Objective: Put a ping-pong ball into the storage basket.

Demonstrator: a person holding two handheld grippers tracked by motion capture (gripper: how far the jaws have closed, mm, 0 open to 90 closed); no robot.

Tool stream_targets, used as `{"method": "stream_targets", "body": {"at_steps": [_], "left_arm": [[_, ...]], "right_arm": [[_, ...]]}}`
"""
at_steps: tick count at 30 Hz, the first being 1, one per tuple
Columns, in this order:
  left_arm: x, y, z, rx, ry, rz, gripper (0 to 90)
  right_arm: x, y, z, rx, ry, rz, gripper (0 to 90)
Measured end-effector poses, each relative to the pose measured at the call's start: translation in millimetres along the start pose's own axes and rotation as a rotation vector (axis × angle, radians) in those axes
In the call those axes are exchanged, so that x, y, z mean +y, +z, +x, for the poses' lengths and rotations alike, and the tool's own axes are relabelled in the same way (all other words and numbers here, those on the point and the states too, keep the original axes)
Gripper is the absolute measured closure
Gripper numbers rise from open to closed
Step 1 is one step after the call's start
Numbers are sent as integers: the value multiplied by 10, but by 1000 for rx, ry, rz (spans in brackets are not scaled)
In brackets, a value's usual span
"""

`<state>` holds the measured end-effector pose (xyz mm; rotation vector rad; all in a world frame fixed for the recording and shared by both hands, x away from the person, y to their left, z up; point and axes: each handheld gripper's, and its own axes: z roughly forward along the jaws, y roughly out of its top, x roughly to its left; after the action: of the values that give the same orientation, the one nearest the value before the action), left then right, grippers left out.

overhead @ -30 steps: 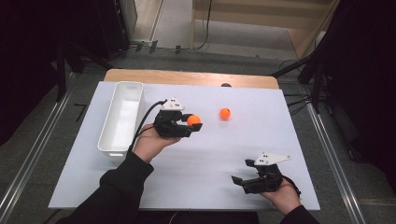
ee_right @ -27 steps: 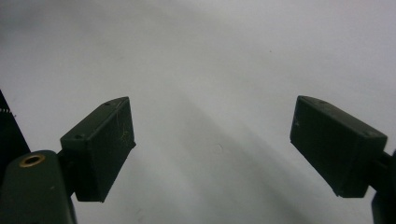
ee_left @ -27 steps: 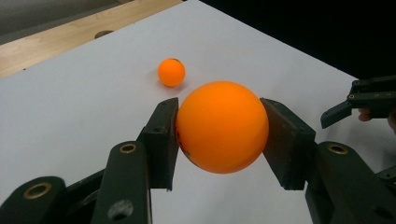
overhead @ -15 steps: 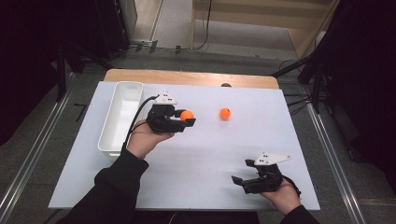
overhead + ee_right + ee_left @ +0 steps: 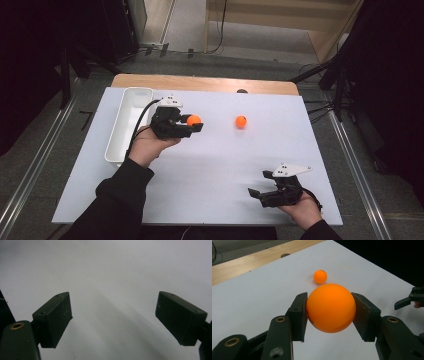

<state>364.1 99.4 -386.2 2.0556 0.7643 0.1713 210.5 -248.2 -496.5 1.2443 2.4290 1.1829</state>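
My left gripper (image 5: 192, 123) is shut on an orange ball (image 5: 193, 120), held above the white table just right of the white tray (image 5: 125, 131). In the left gripper view the ball (image 5: 330, 307) sits squeezed between both black pads, and my left gripper (image 5: 329, 312) points toward a second orange ball (image 5: 320, 276) lying on the table. That second ball (image 5: 241, 121) rests right of the held one. My right gripper (image 5: 260, 189) stands open near the table's front right, and its view shows the right gripper (image 5: 113, 315) with jaws wide over bare white surface.
The long white tray lies along the table's left side. A wooden strip (image 5: 205, 83) runs along the far edge, with a small dark thing (image 5: 242, 91) on it. The white table top (image 5: 210, 165) lies open between the two hands.
My left hand has carried the orange ball leftward and a little farther back, toward the tray. The right hand and the second ball have stayed put.
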Motion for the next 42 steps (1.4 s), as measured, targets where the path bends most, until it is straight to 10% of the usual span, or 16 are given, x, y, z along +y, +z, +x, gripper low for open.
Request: {"method": "stream_targets", "body": {"at_steps": [42], "left_arm": [[-46, -439, 503, 183, -87, -44, 504]], "right_arm": [[0, -12, 2, 1, 1, 0, 123]]}}
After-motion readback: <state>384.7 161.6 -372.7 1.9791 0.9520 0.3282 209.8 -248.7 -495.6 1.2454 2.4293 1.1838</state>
